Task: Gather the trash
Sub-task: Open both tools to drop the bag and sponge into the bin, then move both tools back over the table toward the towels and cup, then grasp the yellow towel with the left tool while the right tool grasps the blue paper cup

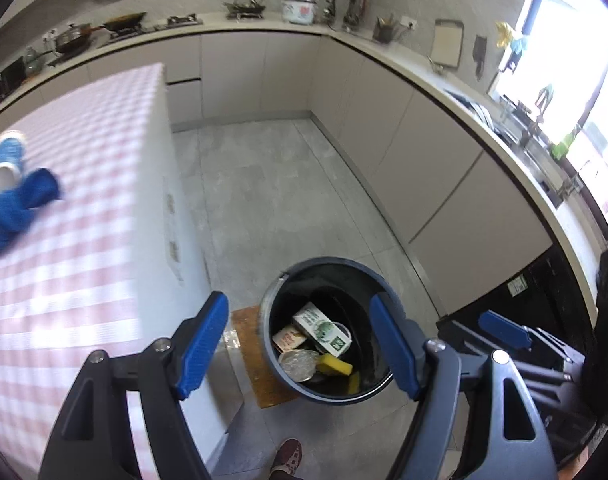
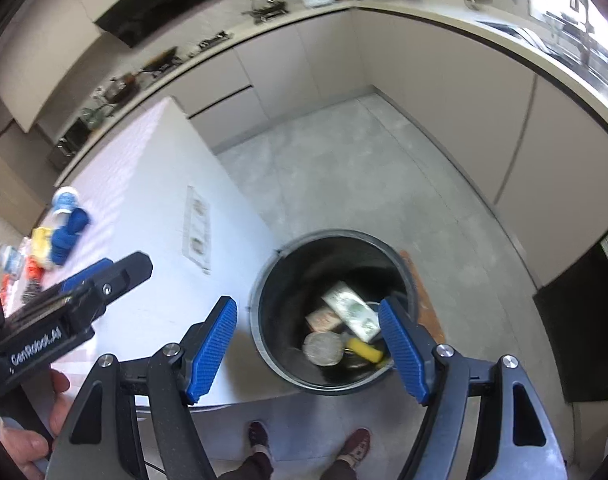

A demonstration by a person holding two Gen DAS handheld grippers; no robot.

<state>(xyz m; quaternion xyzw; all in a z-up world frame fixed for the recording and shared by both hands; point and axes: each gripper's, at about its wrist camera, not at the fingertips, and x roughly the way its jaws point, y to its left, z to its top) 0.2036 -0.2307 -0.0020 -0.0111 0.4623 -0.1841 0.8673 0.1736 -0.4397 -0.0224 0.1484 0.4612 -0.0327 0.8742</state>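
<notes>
A dark round trash bin (image 1: pixel 327 261) stands on the floor beside the table. In it lie a green-and-white carton (image 1: pixel 323 328), a red-and-white box (image 1: pixel 290 338), a crumpled clear wrapper (image 1: pixel 300 363) and a yellow sponge (image 1: pixel 335 364). My left gripper (image 1: pixel 300 346) hangs open above the bin, with nothing between its blue pads. In the right wrist view my right gripper (image 2: pixel 307 350) is also open and empty above the same bin (image 2: pixel 335 234), over the carton (image 2: pixel 349 310) and sponge (image 2: pixel 363 350). A blue cloth (image 1: pixel 20 208) and a blue-and-white cup (image 1: pixel 8 156) lie on the table.
The table (image 1: pixel 84 240) with a pink checked cloth stands left of the bin. More small items, yellow (image 2: pixel 42 244) and orange (image 2: pixel 32 270), lie on it. A brown mat (image 1: pixel 252 360) lies under the bin. Cabinets and a cluttered counter (image 1: pixel 443 92) ring the grey floor. The person's shoes (image 2: pixel 355 444) stand below.
</notes>
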